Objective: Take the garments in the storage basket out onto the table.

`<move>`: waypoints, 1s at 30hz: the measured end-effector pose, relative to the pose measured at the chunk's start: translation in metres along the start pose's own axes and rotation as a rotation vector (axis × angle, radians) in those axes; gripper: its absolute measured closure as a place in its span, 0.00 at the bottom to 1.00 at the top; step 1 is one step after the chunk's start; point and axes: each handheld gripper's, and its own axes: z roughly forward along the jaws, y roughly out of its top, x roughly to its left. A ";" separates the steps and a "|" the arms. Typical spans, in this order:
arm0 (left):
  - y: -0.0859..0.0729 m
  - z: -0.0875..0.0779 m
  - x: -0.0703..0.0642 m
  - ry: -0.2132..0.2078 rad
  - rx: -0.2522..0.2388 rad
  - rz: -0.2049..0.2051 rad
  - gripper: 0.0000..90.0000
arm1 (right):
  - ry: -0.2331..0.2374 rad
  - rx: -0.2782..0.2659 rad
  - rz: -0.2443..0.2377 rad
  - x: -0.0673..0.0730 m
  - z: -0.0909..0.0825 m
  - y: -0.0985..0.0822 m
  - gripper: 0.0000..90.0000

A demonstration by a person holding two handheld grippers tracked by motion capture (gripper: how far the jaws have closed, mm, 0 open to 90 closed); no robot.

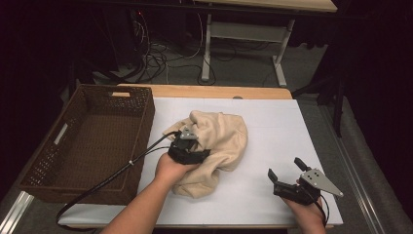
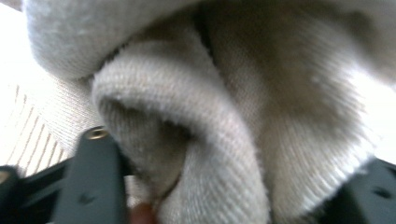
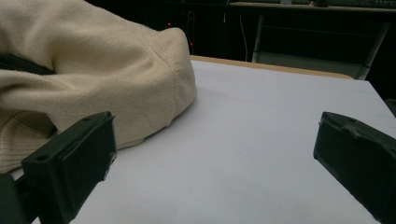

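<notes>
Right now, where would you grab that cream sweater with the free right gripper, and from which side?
Probably the sweater's rounded edge facing the right gripper. It bulges up off the white table cover, so open jaws could slide in low from the right and pinch that fold. The left gripper already sits in the middle folds.
</notes>
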 end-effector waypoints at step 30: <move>-0.107 -0.064 -0.042 0.079 -0.059 -0.142 0.00 | 0.084 -0.005 0.016 0.002 0.010 -0.002 0.00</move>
